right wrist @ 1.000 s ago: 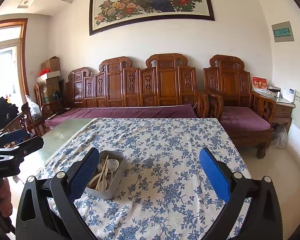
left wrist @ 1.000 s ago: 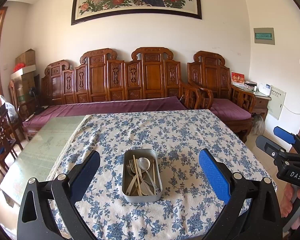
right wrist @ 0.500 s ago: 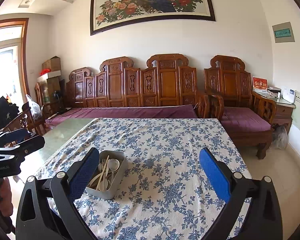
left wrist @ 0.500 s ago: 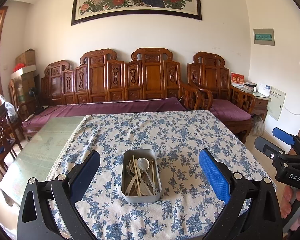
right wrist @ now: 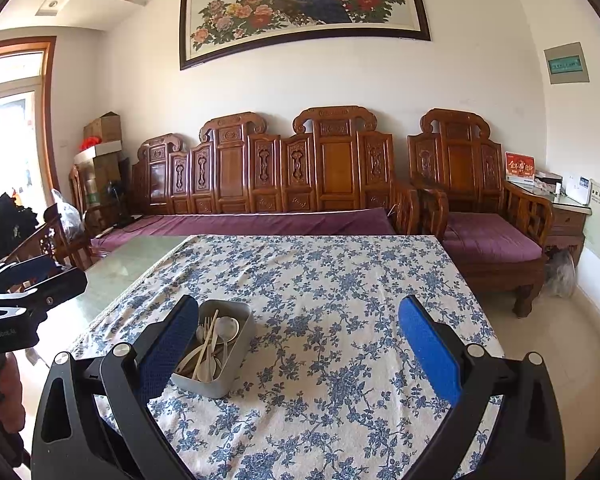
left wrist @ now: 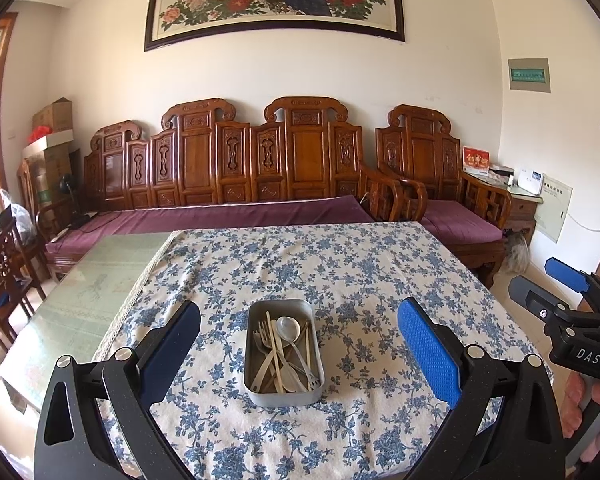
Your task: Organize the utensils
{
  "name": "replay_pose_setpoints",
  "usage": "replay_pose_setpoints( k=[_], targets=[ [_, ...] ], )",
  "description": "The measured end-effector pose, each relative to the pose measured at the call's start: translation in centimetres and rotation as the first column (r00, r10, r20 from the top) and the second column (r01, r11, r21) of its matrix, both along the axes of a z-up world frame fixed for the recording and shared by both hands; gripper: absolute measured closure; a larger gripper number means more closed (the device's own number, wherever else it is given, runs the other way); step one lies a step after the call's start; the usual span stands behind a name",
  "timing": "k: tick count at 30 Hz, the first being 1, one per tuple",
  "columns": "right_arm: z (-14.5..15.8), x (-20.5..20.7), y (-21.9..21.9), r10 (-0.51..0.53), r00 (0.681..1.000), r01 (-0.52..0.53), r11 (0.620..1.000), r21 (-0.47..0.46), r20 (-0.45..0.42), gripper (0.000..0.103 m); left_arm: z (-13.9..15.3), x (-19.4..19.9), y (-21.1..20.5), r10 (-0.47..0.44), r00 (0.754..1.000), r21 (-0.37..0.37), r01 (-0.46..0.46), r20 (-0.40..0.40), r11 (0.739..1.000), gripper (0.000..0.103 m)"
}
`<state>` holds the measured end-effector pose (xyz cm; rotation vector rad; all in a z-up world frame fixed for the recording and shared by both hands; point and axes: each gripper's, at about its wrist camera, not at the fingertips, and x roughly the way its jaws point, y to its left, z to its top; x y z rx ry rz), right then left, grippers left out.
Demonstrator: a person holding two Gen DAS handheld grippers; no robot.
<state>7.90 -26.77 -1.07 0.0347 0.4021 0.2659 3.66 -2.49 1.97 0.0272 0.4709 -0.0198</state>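
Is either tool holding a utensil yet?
No: the left tool and right tool are both open and empty; utensils lie in the metal tin.

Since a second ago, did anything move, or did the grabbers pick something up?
Hardly anything changed. The left gripper crept a little toward the metal tin, which sits slightly higher in its view. The right gripper held almost still. Both stayed open and empty; nothing was grabbed or let go. The utensils lie jumbled as before.
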Motion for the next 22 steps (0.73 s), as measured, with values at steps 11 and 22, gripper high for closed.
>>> replay_pose_setpoints(
  k=[11,22],
  targets=[
    [0.05,0.02,-0.04,0.000,1.000,0.000,1.000,0.002,0.000,0.002,0.03,-0.21,-0.12,-0.004,1.000,0.002,0.004,0.004,1.000,0.008],
    [0.01,0.08,0.06,-0.002,1.000,0.002,1.000,0.002,0.001,0.002,0.28,-0.27,-0.19,-0.016,1.000,0.001,0.016,0.002,1.000,0.008]
  ],
)
